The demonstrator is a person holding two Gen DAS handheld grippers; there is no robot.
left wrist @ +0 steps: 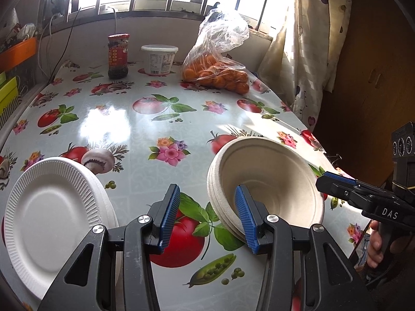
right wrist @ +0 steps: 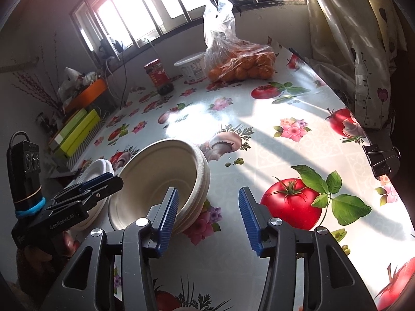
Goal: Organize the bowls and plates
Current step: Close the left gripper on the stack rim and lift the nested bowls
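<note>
- I see the table under a glossy oilcloth printed with tomatoes, mushrooms, flowers and pea pods; everything stands on it.
- At the far edge sit a clear plastic bag of oranges, a white lidded tub and a red-labelled jar with a red lid.
- The stack of white ribbed foam plates lies near me on the left.
- The stack of beige pulp bowls rests to their right, well apart, tilted with its mouth toward me.
- My left gripper hovers over bare cloth between the two stacks, jaws partly open, nothing between them; its right pad overlaps the bowls' rim in the picture.
- My right gripper stands just right of the bowls, jaws apart and empty; its left finger is at their rim, contact unclear.
</note>
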